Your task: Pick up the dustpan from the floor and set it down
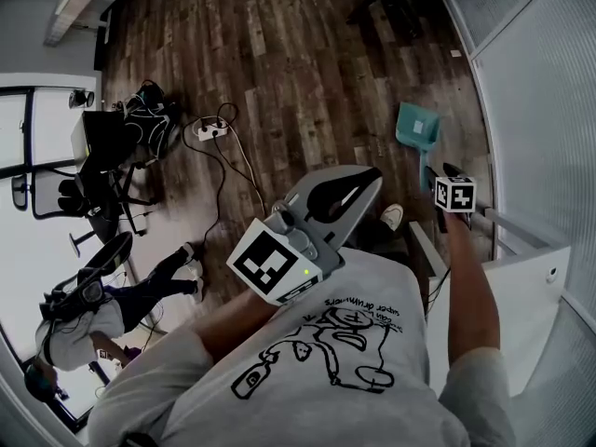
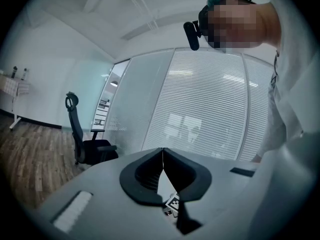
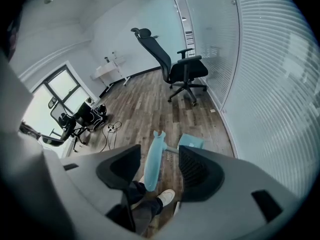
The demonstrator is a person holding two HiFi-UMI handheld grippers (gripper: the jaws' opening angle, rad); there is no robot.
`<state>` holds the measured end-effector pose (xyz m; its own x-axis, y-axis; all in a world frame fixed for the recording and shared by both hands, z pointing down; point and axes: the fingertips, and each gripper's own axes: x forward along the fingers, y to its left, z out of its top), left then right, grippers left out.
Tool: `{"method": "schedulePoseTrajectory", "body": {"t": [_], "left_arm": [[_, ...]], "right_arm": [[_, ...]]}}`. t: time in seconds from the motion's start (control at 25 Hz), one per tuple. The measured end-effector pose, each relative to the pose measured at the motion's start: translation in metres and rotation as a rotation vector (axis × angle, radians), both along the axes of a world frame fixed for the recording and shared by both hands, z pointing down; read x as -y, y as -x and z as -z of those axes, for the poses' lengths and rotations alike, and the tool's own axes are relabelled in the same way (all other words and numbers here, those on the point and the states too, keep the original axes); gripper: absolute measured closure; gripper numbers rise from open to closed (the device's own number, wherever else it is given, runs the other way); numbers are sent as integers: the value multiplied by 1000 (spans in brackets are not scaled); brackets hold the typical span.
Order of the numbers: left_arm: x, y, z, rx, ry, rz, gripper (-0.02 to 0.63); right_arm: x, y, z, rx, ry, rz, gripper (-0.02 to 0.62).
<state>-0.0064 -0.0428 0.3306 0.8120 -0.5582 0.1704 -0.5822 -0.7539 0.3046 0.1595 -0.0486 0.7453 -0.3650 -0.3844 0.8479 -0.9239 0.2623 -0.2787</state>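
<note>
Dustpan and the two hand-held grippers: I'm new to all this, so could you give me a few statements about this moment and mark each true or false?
1. The teal dustpan rests on the wooden floor. True.
2. The right hand-held gripper is clamped tight on the dustpan's handle. False: its jaws stand apart, and the handle stands between them with a gap.
3. The left hand-held gripper has its jaws together with nothing between them. True.
4. The office chair lies tipped over on the floor. False: it stands upright on its wheels.
</note>
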Motion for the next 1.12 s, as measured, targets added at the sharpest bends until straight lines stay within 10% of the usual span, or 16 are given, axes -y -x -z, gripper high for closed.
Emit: {"method": "schedulePoseTrajectory", "body": {"t": [1.12], "left_arm": [[-19,23,-54,55,130,21,604]], "right_arm": [[-10,22,-65,29,92,-27,379]]}}
